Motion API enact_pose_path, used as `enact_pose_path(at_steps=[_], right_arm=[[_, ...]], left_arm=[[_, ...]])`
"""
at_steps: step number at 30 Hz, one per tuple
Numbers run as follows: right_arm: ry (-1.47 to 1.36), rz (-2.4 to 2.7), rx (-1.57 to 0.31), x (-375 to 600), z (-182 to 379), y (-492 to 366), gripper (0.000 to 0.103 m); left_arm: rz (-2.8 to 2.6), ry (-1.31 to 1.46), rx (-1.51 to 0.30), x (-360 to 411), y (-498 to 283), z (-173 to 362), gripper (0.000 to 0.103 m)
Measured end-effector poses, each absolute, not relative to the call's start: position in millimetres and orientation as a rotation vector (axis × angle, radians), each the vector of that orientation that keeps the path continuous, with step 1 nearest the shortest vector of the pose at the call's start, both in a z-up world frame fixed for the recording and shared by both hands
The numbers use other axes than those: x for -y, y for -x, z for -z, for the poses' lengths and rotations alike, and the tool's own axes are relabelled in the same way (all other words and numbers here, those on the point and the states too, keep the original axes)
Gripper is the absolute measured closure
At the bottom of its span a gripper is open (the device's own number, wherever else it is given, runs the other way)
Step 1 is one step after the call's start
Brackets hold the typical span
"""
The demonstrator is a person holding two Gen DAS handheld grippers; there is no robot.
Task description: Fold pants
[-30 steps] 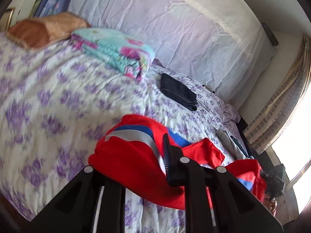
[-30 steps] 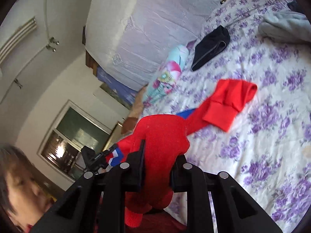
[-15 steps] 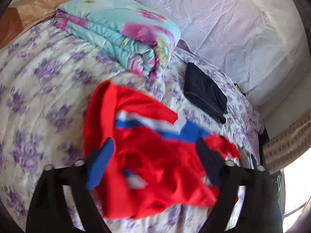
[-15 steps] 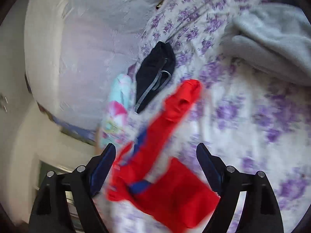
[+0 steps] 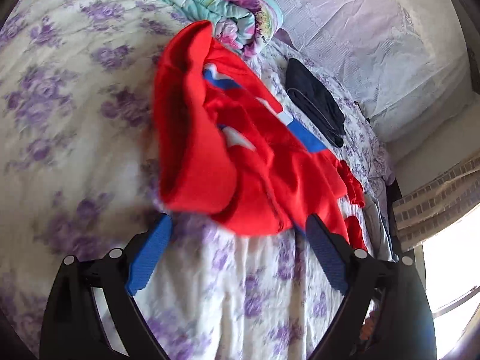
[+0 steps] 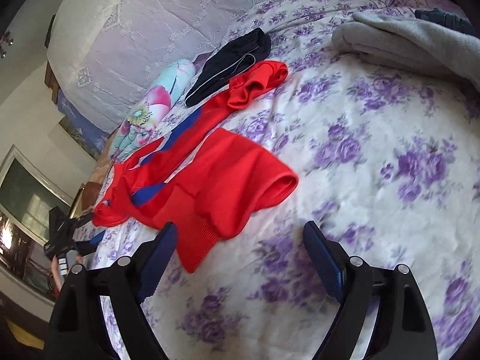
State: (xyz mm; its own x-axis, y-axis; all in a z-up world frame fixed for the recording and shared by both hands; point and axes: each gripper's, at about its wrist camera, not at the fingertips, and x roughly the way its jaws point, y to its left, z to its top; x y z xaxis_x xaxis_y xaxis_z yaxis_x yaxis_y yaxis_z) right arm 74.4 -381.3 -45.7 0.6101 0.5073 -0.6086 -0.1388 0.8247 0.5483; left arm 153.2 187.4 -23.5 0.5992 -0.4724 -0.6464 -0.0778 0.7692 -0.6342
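Red pants (image 5: 240, 162) lie crumpled on the bed (image 6: 375, 150), just ahead of both tools. Left tool (image 5: 237, 250) and right tool (image 6: 240, 252) gape wide, jaws just opened, nothing between them. Soft, light knit, floppy — I'd pinch the ribbed waistband corners. No containers in view.

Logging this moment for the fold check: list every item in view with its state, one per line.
red pants: crumpled on the bed, unfolded, released
left gripper: open, empty
right gripper: open, empty
black garment: folded, lying flat
floral quilt: folded
grey blanket: folded, at the bed's edge
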Motion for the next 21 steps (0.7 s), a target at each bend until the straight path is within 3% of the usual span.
enact_pose_path(at_steps=[1,2,3,4,5,8,11,14,16,19,21], right_arm=[[-0.481,-0.394,-0.837,380.1,46.4,-68.1,0.017],[-0.482,-0.393,-0.834,377.9,46.0,-63.1,0.017],[-0.489,-0.393,-0.834,376.7,45.7,-62.0,0.017],[-0.506,-0.399,-0.837,377.0,45.5,-60.5,0.017],[-0.532,-0.412,-0.843,376.4,45.6,-58.5,0.017],[-0.594,-0.476,-0.876,370.3,49.7,-50.5,0.020],[-0.618,-0.539,-0.925,355.0,56.5,-51.5,0.033],[-0.683,-0.563,-0.959,347.1,65.8,-75.4,0.058],[-0.753,-0.596,-1.003,340.4,77.1,-92.0,0.090],[-0.864,-0.665,-0.993,330.1,73.2,-107.4,0.095],[-0.966,-0.682,-0.852,342.5,49.1,-120.0,0.094]], left_arm=[[0.232,0.668,-0.902,-185.0,-158.6,22.3,0.017],[0.217,0.664,-0.891,-184.1,-162.1,21.1,0.027],[0.201,0.660,-0.880,-183.9,-167.6,21.2,0.045],[0.199,0.654,-0.870,-185.0,-171.4,21.9,0.055],[0.207,0.647,-0.862,-187.5,-173.5,24.2,0.073],[0.229,0.648,-0.829,-197.7,-164.9,33.5,0.078],[0.246,0.703,-0.814,-208.9,-157.7,39.9,0.078],[0.267,0.755,-0.822,-213.4,-161.6,45.0,0.078],[0.266,0.751,-0.819,-212.5,-161.7,44.9,0.078],[0.256,0.732,-0.819,-209.6,-162.2,44.2,0.077],[0.256,0.731,-0.819,-209.7,-162.7,44.4,0.076]])
